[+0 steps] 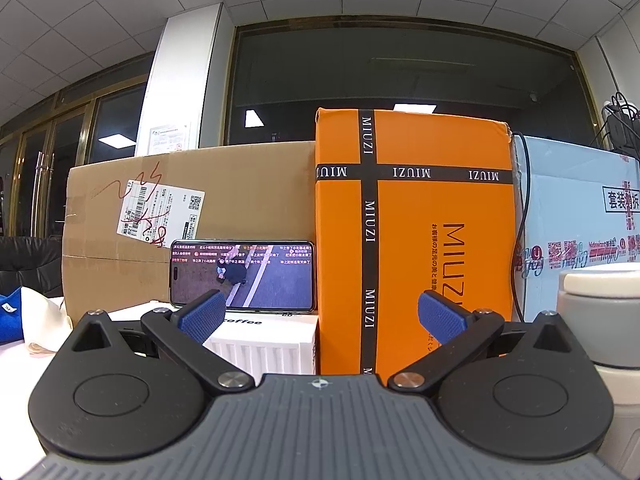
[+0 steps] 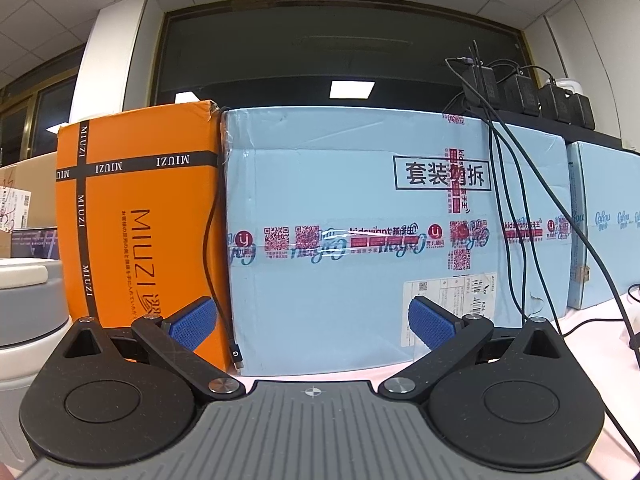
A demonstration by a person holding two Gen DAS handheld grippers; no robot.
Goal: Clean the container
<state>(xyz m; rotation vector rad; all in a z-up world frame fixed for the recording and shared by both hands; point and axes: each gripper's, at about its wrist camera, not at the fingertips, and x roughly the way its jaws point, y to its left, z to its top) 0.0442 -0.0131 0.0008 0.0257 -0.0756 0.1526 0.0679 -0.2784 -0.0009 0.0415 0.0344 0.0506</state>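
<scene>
The left gripper (image 1: 320, 312) has its jaws spread wide and empty, and the grey-and-white container (image 1: 604, 312) stands just outside its right jaw. The right gripper (image 2: 313, 318) is likewise released, holding nothing, with the container (image 2: 28, 304) beyond its left jaw and the pale blue box (image 2: 360, 200) straight ahead.

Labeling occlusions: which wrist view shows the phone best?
Left wrist. The phone stands on its long edge against the brown carton, screen lit and almost fully visible; only the left tool's blue pad clips its lower edge. The right wrist view shows just a dim sliver at the far left edge, likely the same phone.
</scene>
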